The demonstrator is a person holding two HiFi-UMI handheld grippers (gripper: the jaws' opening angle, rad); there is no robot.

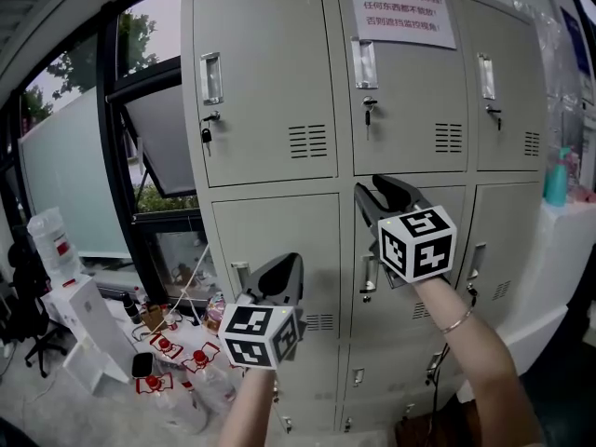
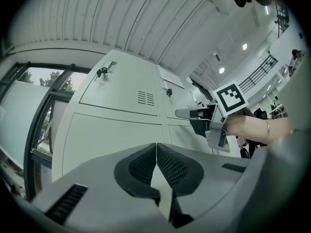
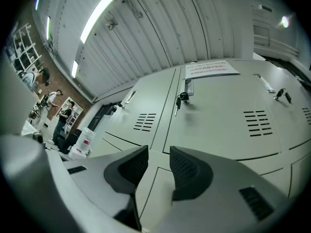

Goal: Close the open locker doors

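Right gripper (image 1: 374, 192), jaws slightly apart and empty, is nosing at the centre middle-row door (image 1: 396, 313); left gripper (image 1: 282, 270), jaws together on nothing, is hovering before the left middle-row door (image 1: 279, 226); all doors are looking flush, so probably a final press; best pushing squarely near the latch edge; left gripper view is showing the right gripper side-on, contact unclear; right gripper view is adding distant people (image 3: 62, 118).

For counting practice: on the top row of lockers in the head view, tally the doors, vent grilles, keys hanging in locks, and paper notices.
Doors: 3
Vent grilles: 3
Keys: 3
Paper notices: 1
Total: 10
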